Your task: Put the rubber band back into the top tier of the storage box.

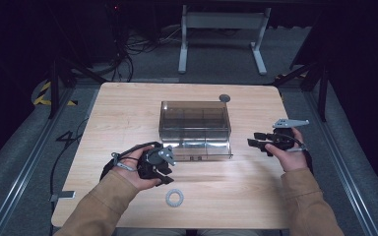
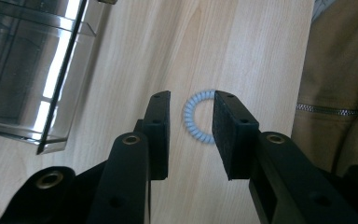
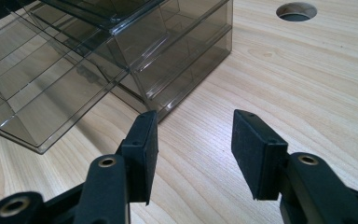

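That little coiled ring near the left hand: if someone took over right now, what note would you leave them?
Left gripper: open, fingers either side of the pale spiral hair tie, not gripping it.
Right gripper: open, empty, beside the smoky clear drawer box.
Hair tie lies flat on the wooden table, near the front edge. The box's bottom drawer is pulled out.
Done: drawer open, left gripper lined up.
Left: grip the tie, lift it; it probably goes into the drawer.

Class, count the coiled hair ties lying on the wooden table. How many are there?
1. The coiled hair tie lies on the table near the front edge, just ahead of the left gripper, whose open jaws frame it. The smoky drawer box might hide others.
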`<state>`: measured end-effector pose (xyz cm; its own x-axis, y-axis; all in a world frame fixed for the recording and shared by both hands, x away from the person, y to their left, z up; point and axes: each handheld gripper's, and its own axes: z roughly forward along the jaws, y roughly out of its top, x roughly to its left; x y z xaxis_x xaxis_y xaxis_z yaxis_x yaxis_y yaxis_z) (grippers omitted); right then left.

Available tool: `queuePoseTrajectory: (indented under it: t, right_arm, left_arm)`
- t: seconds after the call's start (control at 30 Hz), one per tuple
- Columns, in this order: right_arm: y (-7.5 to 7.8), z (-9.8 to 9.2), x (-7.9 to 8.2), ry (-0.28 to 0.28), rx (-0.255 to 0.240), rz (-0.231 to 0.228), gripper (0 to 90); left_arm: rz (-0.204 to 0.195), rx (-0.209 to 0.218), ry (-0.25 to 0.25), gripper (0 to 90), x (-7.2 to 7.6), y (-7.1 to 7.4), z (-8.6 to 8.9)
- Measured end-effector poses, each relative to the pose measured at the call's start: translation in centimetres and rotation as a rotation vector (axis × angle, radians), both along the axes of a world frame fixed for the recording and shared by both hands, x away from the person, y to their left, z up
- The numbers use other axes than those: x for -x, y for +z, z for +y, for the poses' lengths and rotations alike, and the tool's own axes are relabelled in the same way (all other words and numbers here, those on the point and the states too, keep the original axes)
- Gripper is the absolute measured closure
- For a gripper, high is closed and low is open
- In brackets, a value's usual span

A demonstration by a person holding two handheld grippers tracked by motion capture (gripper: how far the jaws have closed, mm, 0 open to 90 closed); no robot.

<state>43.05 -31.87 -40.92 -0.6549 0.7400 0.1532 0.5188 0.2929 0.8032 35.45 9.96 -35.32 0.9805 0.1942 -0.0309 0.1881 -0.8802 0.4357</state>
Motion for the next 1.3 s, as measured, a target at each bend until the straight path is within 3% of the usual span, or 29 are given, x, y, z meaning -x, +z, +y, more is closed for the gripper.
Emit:
queuePoseTrajectory:
  t: [0.13, 0.43, 0.6, 1.3]
  right_arm:
    - [0.0, 0.0, 0.0, 0.000, 0.000, 0.000, 52.5]
    - [0.0, 0.0, 0.0, 0.003, 0.002, 0.002, 52.4]
    - [-0.1, 0.1, 0.0, 0.004, 0.004, 0.000, 52.4]
    - [-0.1, 0.1, -0.1, 0.004, 0.004, 0.003, 52.3]
  left_arm:
    - [0.015, 0.018, 0.003, 68.3, -0.2, -0.8, -0.1]
    - [0.033, -0.025, -0.006, 68.4, -0.2, -2.1, -0.7]
    - [0.037, -0.019, -0.004, 68.1, -0.1, -2.5, -0.8]
    - [0.062, -0.139, -0.028, 67.8, -0.4, -5.2, -1.8]
